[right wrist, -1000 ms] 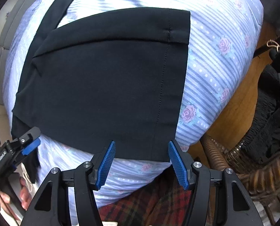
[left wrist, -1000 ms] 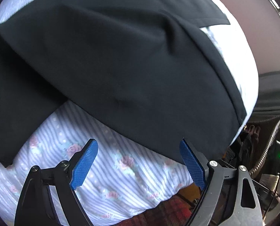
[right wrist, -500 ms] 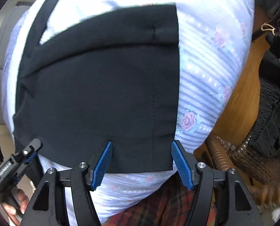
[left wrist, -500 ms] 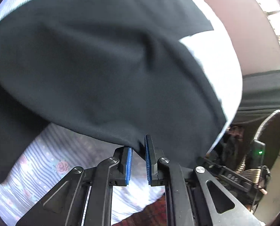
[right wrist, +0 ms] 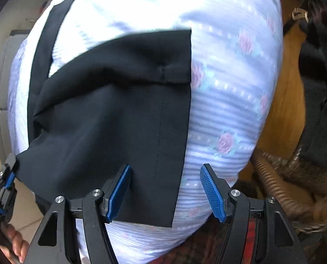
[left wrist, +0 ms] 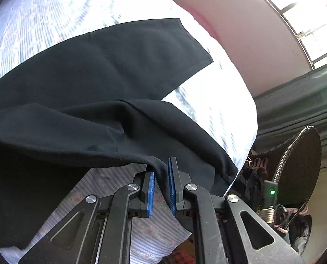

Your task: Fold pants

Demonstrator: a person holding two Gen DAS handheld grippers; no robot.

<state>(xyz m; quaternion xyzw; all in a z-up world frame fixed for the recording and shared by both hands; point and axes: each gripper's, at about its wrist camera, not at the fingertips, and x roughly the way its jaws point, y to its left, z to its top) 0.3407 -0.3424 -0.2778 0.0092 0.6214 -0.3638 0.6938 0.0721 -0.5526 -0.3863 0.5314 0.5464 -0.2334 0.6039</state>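
Note:
Black pants point(left wrist: 93, 88) lie on a bed with a light blue floral striped sheet point(left wrist: 53, 17). My left gripper point(left wrist: 161, 177) is shut on the near edge of the pants and holds it raised off the sheet. In the right wrist view the pants point(right wrist: 110, 118) lie with the hem end point(right wrist: 181, 132) toward the right. My right gripper point(right wrist: 165, 189) is open, its blue pads point(right wrist: 211, 191) straddling the near hem corner just above the cloth. The left gripper point(right wrist: 7, 176) shows at the far left of that view, holding the pants' edge.
A wicker chair point(right wrist: 284, 176) with dark clothes point(right wrist: 317, 88) stands right of the bed beside a wooden panel point(right wrist: 284, 101). A red plaid blanket point(right wrist: 207, 242) lies under the sheet's near edge. In the left wrist view a pink wall point(left wrist: 240, 33), window and green curtain point(left wrist: 295, 110) lie beyond the bed.
My left gripper closed on the pants' near edge and lifted it, pulling the cloth up and over. My right gripper moved closer to the hem corner and stayed open.

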